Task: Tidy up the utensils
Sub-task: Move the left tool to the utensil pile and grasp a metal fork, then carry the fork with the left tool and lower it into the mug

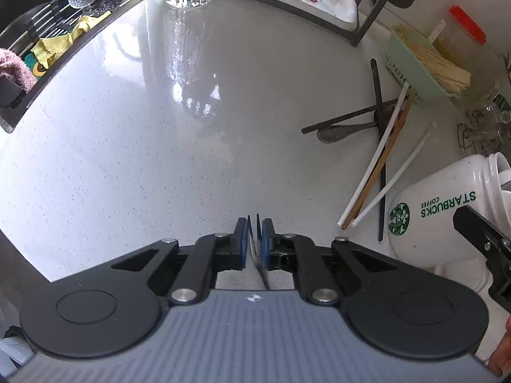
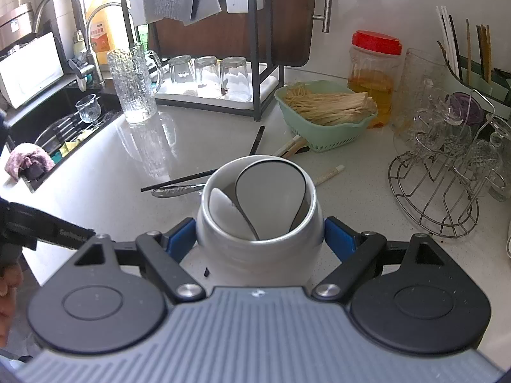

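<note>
My left gripper [image 1: 254, 239] points down at the white counter [image 1: 159, 159], its blue pads shut on a thin metal utensil [image 1: 259, 265] that stands on edge between them. My right gripper [image 2: 260, 239] is shut on a white Starbucks jar [image 2: 258, 249], its pads pressing both sides. Two white ceramic spoons [image 2: 271, 191] lie inside the jar. The left wrist view shows the jar [image 1: 440, 210] tilted at the right. Beyond it, loose on the counter, lie black chopsticks [image 1: 378, 121], a metal spoon [image 1: 335, 132], white chopsticks [image 1: 372, 175] and a wooden one [image 1: 380, 166].
A green basket [image 2: 325, 134] of pale strands stands behind the jar, beside a red-lidded jar [image 2: 373, 73]. A wire rack [image 2: 440, 191] with glasses is at the right, a chopstick holder [image 2: 472, 79] behind it. A glass mug [image 2: 134, 83] and the sink [image 2: 57, 127] are at the left.
</note>
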A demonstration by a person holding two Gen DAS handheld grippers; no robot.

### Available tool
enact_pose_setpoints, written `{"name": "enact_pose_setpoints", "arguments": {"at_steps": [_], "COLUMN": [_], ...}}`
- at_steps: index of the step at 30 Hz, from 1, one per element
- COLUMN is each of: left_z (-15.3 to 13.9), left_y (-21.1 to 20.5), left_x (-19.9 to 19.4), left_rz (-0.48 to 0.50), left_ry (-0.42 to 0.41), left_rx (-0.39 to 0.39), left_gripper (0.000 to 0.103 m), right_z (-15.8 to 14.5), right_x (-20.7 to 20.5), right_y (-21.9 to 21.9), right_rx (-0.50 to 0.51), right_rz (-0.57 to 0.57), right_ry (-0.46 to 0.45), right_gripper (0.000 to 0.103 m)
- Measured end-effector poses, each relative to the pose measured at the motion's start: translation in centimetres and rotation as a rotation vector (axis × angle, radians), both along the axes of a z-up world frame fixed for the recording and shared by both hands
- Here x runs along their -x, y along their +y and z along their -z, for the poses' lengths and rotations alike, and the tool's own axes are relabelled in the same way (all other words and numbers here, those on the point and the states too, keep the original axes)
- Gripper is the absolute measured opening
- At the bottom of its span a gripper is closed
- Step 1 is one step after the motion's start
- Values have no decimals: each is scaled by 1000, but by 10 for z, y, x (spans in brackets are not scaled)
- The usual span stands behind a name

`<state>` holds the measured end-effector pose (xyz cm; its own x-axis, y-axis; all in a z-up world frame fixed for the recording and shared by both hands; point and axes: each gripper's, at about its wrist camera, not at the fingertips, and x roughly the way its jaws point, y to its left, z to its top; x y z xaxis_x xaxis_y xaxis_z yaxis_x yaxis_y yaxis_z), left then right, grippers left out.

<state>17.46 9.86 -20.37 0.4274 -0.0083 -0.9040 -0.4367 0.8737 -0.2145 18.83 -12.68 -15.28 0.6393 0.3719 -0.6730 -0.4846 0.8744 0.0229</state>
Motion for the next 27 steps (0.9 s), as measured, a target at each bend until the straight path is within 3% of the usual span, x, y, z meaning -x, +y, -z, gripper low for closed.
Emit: {"name": "enact_pose_setpoints", "arguments": {"at_steps": [7,27], "left_z": [-9,-76], "left_y": [-2,-30], "left_x": [-3,-11], "left_rz": [43,194], "left_ry": [-30,-194], "left_rx": [-13,-68], "left_gripper": [9,1], "right_z": [1,0], "right_x": [0,4], "right_y": [1,0], "right_rx": [-1,-7], "right_rz": [4,11], "right_ry": [-4,-26], "right_gripper": [89,89]}}
